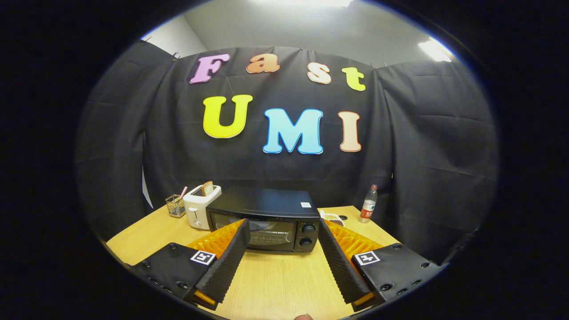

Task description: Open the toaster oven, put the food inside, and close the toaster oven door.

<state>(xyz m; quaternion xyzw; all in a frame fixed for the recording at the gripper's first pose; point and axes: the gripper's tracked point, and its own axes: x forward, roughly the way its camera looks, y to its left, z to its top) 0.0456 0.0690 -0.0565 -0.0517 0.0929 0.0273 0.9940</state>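
Observation:
A black toaster oven (266,218) stands on the wooden table (275,280), its glass door shut and two knobs on its right side. My gripper (282,226) is open, its two ribbed fingers (231,260) spread wide, with nothing between them. The oven sits just ahead of the fingertips, beyond the gap. A small plate of food (332,218) lies right of the oven, partly hidden by the right finger.
A white toaster (201,205) with a slice of bread in it stands left of the oven. A wire basket (176,205) sits further left. A plastic bottle (368,204) stands at the back right. Bare tabletop lies between the fingers and the oven.

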